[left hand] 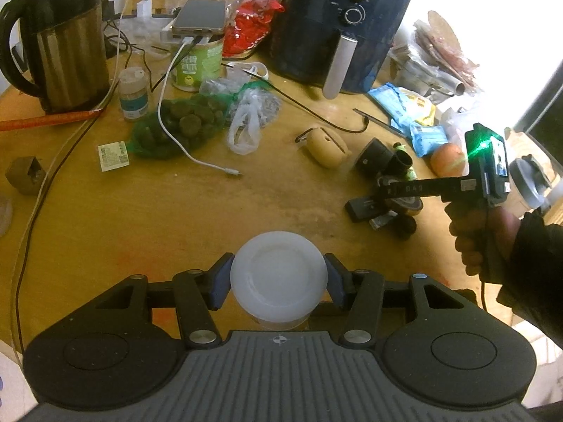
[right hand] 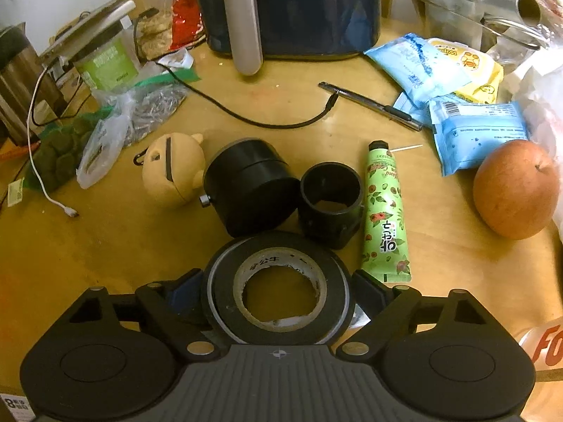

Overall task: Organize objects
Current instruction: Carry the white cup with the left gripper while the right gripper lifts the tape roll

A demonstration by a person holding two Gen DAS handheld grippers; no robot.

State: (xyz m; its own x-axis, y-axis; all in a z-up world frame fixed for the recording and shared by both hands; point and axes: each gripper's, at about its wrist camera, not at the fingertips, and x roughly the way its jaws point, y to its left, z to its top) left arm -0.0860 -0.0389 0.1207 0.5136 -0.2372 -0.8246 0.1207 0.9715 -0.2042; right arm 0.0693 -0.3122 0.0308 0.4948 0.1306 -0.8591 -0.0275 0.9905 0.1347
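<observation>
My left gripper [left hand: 278, 283] is shut on a white round plastic jar [left hand: 278, 263], its blue pads pressed against both sides just above the wooden table [left hand: 140, 218]. In the right wrist view a black tape roll [right hand: 218, 292] lies flat on the table between the fingers of my right gripper [right hand: 278, 293]. The pads stand close beside the roll without clearly pressing it. Seen from the left wrist, a hand holds the right gripper [left hand: 387, 204] over a cluster of small black items.
Just beyond the roll are a black cylinder [right hand: 246, 190], a black open ring [right hand: 330, 200], a green cream tube [right hand: 385, 211] and a beige case [right hand: 172, 172]. A round orange fruit [right hand: 515, 190], blue packets [right hand: 478, 130], an air fryer [right hand: 292, 7], a kettle [left hand: 59, 42] and cables crowd the table.
</observation>
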